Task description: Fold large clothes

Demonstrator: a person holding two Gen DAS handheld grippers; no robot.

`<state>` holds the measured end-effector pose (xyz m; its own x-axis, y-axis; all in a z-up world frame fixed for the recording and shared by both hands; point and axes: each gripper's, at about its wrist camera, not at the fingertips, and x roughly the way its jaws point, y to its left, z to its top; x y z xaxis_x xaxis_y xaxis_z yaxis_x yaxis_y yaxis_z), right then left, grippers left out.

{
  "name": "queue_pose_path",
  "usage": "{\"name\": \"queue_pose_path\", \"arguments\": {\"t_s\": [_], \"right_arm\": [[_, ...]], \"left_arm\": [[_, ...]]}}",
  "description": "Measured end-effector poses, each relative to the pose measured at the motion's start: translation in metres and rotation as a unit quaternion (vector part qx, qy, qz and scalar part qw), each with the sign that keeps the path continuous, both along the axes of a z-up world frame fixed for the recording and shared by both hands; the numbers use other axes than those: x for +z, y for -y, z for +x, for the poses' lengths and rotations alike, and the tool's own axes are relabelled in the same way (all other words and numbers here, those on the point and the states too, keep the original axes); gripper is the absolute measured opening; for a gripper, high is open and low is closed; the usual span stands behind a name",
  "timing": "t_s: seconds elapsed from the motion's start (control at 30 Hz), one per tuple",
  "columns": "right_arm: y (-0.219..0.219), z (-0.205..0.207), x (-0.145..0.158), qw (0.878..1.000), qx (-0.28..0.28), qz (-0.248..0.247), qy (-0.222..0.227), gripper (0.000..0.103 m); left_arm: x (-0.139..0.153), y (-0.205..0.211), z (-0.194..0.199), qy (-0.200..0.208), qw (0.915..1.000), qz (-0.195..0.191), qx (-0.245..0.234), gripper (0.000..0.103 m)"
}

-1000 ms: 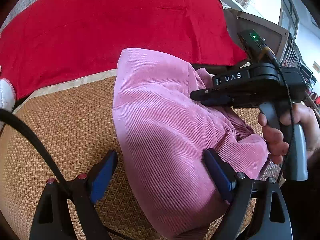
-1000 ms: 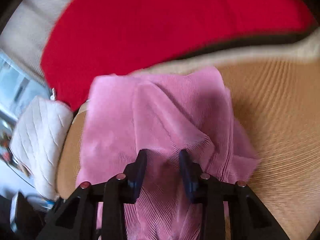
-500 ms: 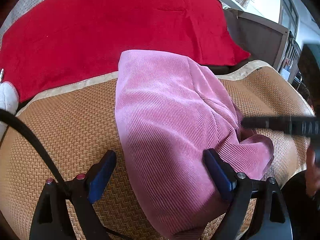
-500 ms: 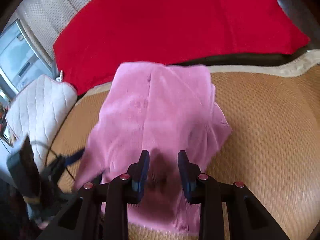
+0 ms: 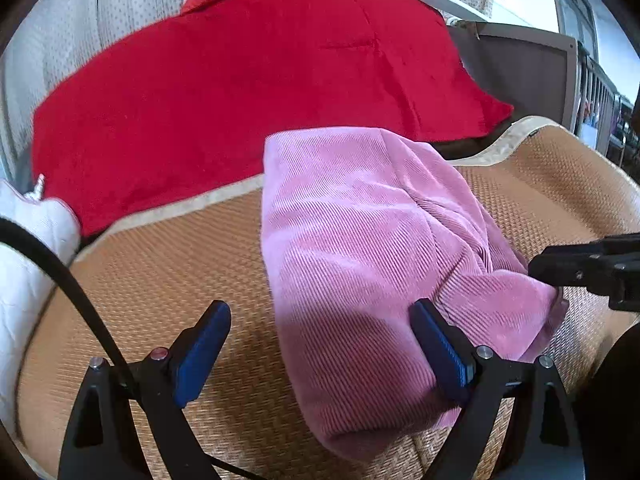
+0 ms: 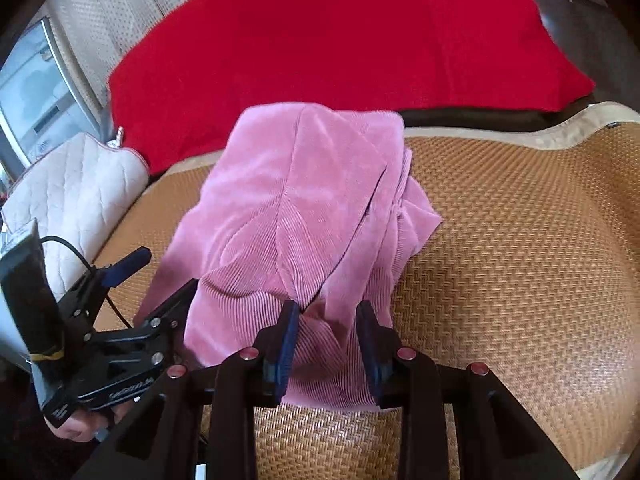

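Two tongs in play here, both angled down at a folded pink corduroy garment [image 6: 304, 216] lying on a woven tan mat [image 6: 520, 248], near its far edge where a red blanket [image 6: 340, 36] starts. The left tongs [image 5: 320, 344] are spread wide, one blue pad over bare mat, the other over the pink cloth, nothing pinched. In the right camera you can see those left tongs [image 6: 160, 276] coming in low from the left side, with a bit of the person's hand [image 6: 80, 424] on the grip at the bottom edge.

The right tongs [image 6: 326, 344] are only narrowly apart, sitting over the near hem of the garment. Pink cloth fills the gap, but I honestly can't tell if the pads are squeezing it or just straddling it. From the left camera only their black tip pokes in at the right edge, touching the garment's corner. A white quilted cushion [image 6: 76, 192] is cut off at the left.
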<state>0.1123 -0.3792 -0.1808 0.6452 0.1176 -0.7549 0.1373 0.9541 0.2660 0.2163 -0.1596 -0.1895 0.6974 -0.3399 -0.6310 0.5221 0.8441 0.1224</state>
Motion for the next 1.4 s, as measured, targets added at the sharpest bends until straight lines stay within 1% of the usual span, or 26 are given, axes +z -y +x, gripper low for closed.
{"name": "queue_pose_path", "arguments": {"t_s": [0.07,0.13,0.23,0.27,0.33,0.37,0.4,0.53,0.67,0.73,0.8,0.87,0.97,1.03,1.07,1.1,1.13,1.2,1.4], "right_arm": [[-0.004,0.002,0.0,1.0,0.004,0.0,0.003,0.034],[-0.008,0.005,-0.007,1.0,0.003,0.006,-0.001,0.034],[-0.012,0.021,-0.034,0.999,0.013,0.015,-0.028,0.034],[-0.012,0.021,-0.038,1.0,0.013,0.015,-0.024,0.035],[-0.016,0.021,-0.038,1.0,0.014,0.005,-0.019,0.035],[-0.018,0.021,-0.037,1.0,0.016,-0.003,-0.02,0.035],[-0.019,0.022,-0.037,1.0,0.018,-0.005,-0.02,0.035],[-0.022,0.018,-0.036,1.0,0.019,-0.012,-0.011,0.035],[-0.035,0.006,-0.025,0.999,0.019,-0.041,-0.006,0.036],[-0.043,-0.002,-0.012,0.998,0.013,-0.069,0.0,0.036],[-0.053,-0.011,0.001,0.994,0.019,-0.104,0.016,0.036],[-0.06,-0.017,0.006,0.991,0.022,-0.127,0.024,0.036],[-0.069,-0.028,0.02,0.987,0.023,-0.154,0.031,0.036],[-0.073,-0.034,0.028,0.984,0.02,-0.17,0.04,0.038],[-0.074,-0.037,0.034,0.984,0.019,-0.174,0.044,0.05],[-0.076,-0.041,0.039,0.982,0.015,-0.179,0.051,0.068],[-0.078,-0.047,0.045,0.981,0.01,-0.186,0.062,0.071],[-0.082,-0.056,0.057,0.976,0.006,-0.201,0.084,0.071],[-0.09,-0.073,0.083,0.967,0.001,-0.231,0.106,0.071]], "left_arm": [[0.004,-0.005,-0.005,0.007,0.9999,0.002,0.007,0.092],[0.007,-0.012,-0.009,0.005,0.9999,-0.011,0.012,0.092],[0.001,-0.021,-0.006,-0.017,0.9995,-0.023,0.011,0.093],[-0.003,-0.023,-0.002,-0.029,0.9992,-0.024,0.014,0.093],[-0.011,-0.028,0.005,-0.05,0.9977,-0.036,0.027,0.099],[-0.014,-0.03,0.005,-0.056,0.9973,-0.037,0.03,0.1],[-0.017,-0.029,0.007,-0.061,0.9973,-0.029,0.027,0.1],[-0.018,-0.026,0.006,-0.053,0.9982,-0.011,0.026,0.1],[-0.005,-0.027,-0.003,-0.049,0.998,-0.008,0.039,0.099],[0.007,-0.031,-0.013,-0.039,0.9984,-0.006,0.041,0.099],[0.022,-0.035,-0.027,-0.014,0.9989,0.001,0.046,0.099],[0.036,-0.038,-0.039,0.01,0.9986,0.008,0.05,0.099],[0.059,-0.045,-0.057,0.041,0.9978,0.001,0.052,0.099],[0.074,-0.046,-0.071,0.056,0.9972,-0.003,0.049,0.099],[0.079,-0.045,-0.075,0.061,0.997,-0.004,0.047,0.099],[0.084,-0.046,-0.081,0.067,0.9968,-0.006,0.044,0.099],[0.089,-0.047,-0.085,0.072,0.9965,-0.008,0.041,0.099],[0.099,-0.05,-0.089,0.082,0.9958,-0.01,0.04,0.099],[0.116,-0.054,-0.1,0.102,0.9936,-0.019,0.047,0.099]]}}
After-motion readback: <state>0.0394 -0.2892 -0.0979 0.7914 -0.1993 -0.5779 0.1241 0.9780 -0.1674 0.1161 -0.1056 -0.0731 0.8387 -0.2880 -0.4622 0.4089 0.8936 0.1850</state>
